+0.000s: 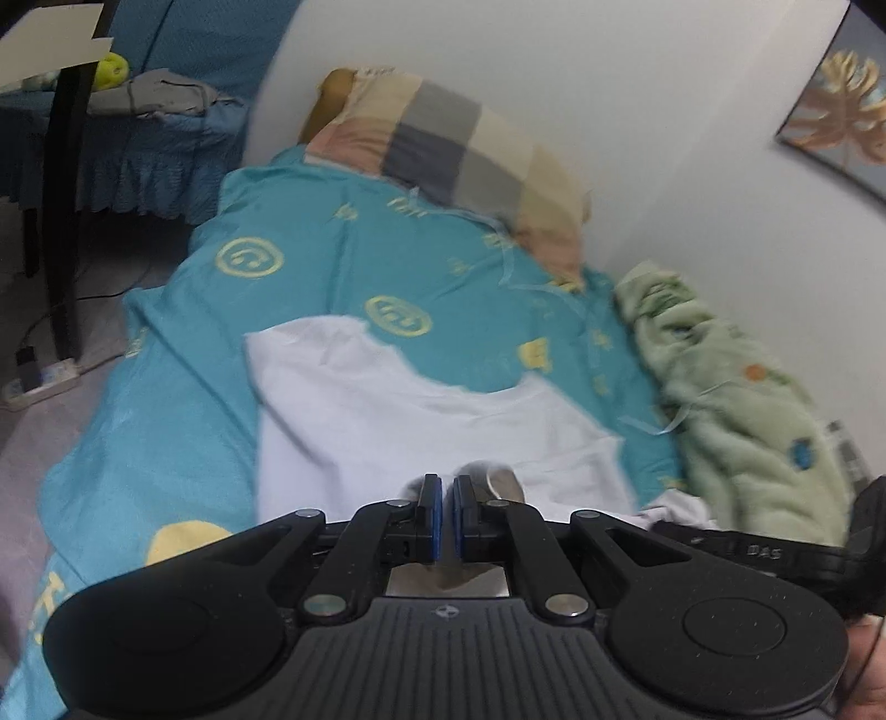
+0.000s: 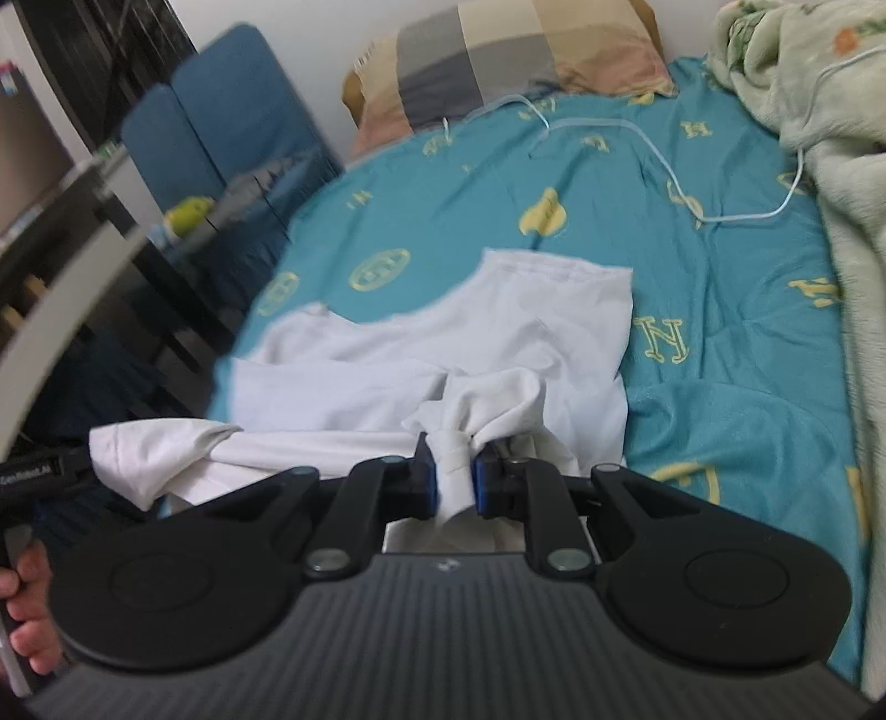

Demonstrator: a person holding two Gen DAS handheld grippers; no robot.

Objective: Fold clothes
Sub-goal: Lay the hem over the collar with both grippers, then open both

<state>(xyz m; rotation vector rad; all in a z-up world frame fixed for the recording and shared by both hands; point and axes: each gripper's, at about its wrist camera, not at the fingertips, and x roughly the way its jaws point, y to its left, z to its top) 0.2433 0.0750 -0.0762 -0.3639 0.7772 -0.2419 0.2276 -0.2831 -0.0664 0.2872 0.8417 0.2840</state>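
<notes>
A white shirt (image 1: 387, 399) lies crumpled on the teal bed sheet (image 1: 332, 266), its hem end towards the pillow. My left gripper (image 1: 447, 487) sits at the shirt's near edge, pads almost together, with a small bunch of white cloth at their tips. In the right wrist view the shirt (image 2: 526, 332) is spread ahead, and my right gripper (image 2: 455, 471) is shut on a twisted wad of its fabric, lifted slightly. The left gripper's body (image 2: 33, 476) shows at the far left beside a hanging sleeve (image 2: 155, 454). The right gripper's body (image 1: 775, 548) shows at the right edge.
A checked pillow (image 2: 526, 50) lies at the head of the bed. A green fleece blanket (image 2: 830, 138) is piled along the wall side, with a thin white cable (image 2: 664, 160) on the sheet. A blue sofa (image 1: 138, 144), dark table leg (image 1: 63, 194) and floor power strip (image 1: 39, 382) stand left.
</notes>
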